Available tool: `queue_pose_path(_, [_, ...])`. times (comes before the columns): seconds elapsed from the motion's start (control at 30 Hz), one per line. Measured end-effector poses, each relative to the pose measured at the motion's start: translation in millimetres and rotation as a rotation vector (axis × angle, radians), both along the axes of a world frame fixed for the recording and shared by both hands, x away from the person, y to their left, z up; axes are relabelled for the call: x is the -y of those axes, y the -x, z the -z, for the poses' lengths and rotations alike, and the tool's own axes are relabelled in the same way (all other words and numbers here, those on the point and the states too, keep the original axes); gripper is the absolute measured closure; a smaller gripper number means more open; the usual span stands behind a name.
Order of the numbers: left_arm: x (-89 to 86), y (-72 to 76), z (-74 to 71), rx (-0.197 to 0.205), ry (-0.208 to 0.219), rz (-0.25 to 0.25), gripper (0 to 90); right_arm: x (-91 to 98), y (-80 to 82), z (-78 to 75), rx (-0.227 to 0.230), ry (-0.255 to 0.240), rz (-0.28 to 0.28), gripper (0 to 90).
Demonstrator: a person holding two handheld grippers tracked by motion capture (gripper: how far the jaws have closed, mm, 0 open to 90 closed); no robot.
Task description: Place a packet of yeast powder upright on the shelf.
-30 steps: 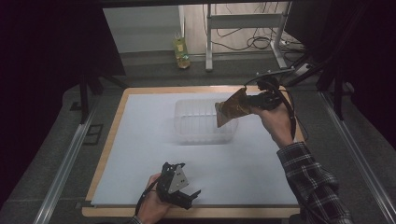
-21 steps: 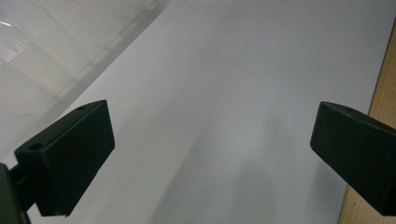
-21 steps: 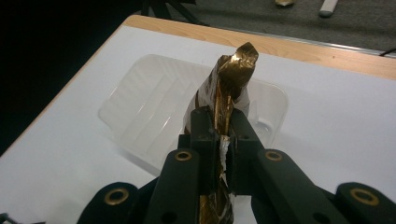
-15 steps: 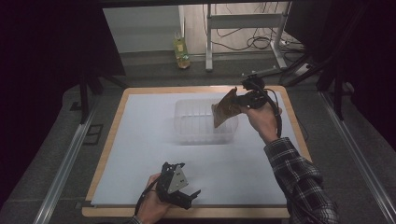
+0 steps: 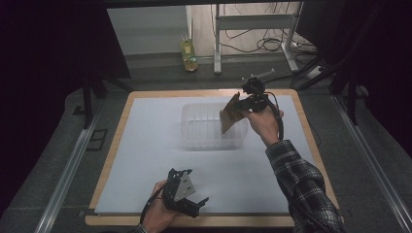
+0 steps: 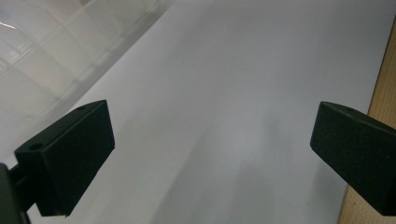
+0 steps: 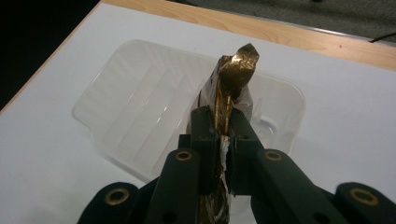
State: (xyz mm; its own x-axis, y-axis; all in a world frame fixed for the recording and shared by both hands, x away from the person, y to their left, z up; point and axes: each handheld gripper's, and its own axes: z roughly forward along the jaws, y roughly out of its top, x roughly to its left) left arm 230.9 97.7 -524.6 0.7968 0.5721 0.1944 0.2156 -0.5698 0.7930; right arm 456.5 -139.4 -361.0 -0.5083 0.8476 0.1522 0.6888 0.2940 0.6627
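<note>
My right gripper (image 5: 244,103) is clamped on a flat gold foil packet (image 5: 230,114), its jaws pinched tight on the packet's edge, and the packet hangs just above the near right corner of the clear plastic tray (image 5: 194,127) in the middle of the white mat (image 5: 145,160). Seen from the right gripper view, the foil packet (image 7: 228,88) stands edge-on between the pads, crinkled at its tip, so I judge it light, thin and limp: it will bend and swing rather than hold a line, and the slick film could slip if I loosen at all. The sealed edge I have now looks like the best hold, since the middle would only crumple. The tray (image 7: 140,107) seems thin-walled and light too, likely to skid if the packet or my jaws knock its rim. My left gripper (image 5: 187,198) rests well short of the tray, near the mat's front edge, jaws spread wide with nothing between them. Beyond the tray, off the wooden table (image 5: 121,121), a yellow bottle (image 5: 189,55) stands on the floor, well out of the way.
</note>
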Motion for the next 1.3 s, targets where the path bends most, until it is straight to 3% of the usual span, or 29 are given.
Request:
queue_pose_path(0.27, [-0.6,-0.1,-0.4,0.001,0.003,0.0,0.0,-7.5,-11.7,10.5,-0.012,-0.007,-0.004,83.0])
queue_pose_path(0.83, [-0.7,0.0,-0.4,0.001,0.004,0.0,0.0,-14.0,-36.6,27.8,0.022,-0.059,0.009,84.1])
queue_pose_path(1.3, [0.6,0.5,-0.2,0.003,0.0,0.008,0.0,-21.4,-38.2,37.3,0.049,-0.057,-0.001,84.2])
